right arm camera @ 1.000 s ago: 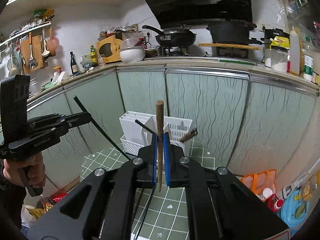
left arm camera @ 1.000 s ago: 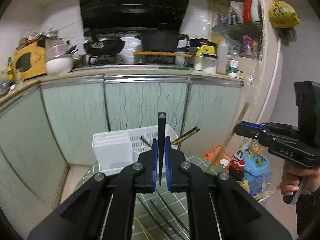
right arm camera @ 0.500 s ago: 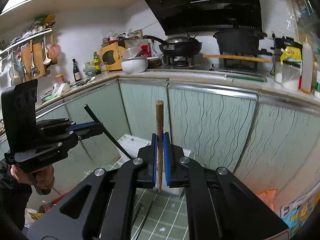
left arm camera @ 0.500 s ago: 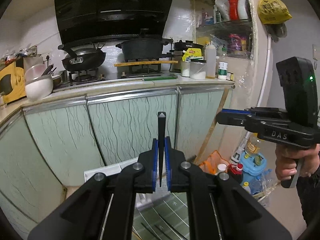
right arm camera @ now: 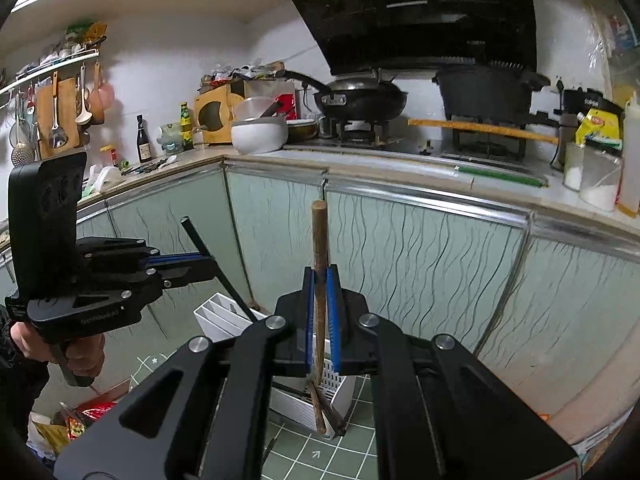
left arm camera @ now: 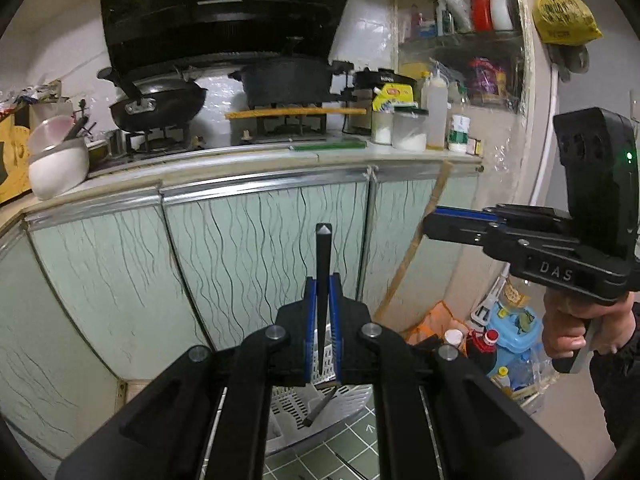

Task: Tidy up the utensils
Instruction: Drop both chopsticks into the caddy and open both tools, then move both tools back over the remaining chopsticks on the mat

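Gripping a stiff, light black chopstick (left arm camera: 322,280) in the shut left tongs (left arm camera: 322,332) and a wooden chopstick (right arm camera: 319,280) in the shut right tongs (right arm camera: 320,320), mid-shaft, above the white basket (right arm camera: 308,396), likely slippery.

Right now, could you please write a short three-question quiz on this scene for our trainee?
1. True or false: the left gripper grips a black chopstick.
2. What does the right gripper hold? A) a metal spoon B) a brown wooden chopstick C) nothing
3. Fill in: below both grippers stands a white perforated ____ on the green tiled mat.

Key: 1 true; 2 B; 3 utensil basket.
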Tool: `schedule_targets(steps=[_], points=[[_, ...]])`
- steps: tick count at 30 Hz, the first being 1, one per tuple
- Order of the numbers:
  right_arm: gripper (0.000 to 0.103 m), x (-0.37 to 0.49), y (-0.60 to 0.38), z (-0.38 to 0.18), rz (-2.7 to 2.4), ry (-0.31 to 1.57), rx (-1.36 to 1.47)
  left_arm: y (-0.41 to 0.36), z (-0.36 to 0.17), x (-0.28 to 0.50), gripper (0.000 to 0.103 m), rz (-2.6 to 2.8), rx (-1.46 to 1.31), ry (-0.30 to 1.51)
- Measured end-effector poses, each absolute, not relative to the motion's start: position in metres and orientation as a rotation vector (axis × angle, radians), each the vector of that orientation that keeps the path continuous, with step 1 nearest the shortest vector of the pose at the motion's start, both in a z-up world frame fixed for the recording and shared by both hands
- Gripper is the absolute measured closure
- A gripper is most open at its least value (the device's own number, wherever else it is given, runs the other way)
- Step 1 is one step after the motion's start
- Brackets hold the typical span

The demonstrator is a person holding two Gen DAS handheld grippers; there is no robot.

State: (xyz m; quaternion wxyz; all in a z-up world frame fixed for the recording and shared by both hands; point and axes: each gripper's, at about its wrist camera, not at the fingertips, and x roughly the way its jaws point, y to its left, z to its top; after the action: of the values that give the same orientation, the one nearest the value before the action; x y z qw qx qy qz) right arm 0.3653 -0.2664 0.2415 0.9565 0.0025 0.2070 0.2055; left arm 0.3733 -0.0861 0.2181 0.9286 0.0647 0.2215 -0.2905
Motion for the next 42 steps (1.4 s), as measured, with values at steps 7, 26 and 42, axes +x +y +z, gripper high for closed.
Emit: schedule_targets(steps=[7,26,42], points=[[0.087,0.377,-0.262,0.215,0.436,0.498,-0.036,-0.087,0.194,0.381,0.075,-0.583,0.139,0.465],[0.009,0.308,-0.271,0.209,0.384,0.475,-0.043,-0.060,0.192,0.320,0.004,-0.415,0.159,0.409],[0.009,0.231,-0.255,0.159,0.347,0.504,-0.040,-0.022,0.158,0.245,0.004,-0.307,0.091,0.433]])
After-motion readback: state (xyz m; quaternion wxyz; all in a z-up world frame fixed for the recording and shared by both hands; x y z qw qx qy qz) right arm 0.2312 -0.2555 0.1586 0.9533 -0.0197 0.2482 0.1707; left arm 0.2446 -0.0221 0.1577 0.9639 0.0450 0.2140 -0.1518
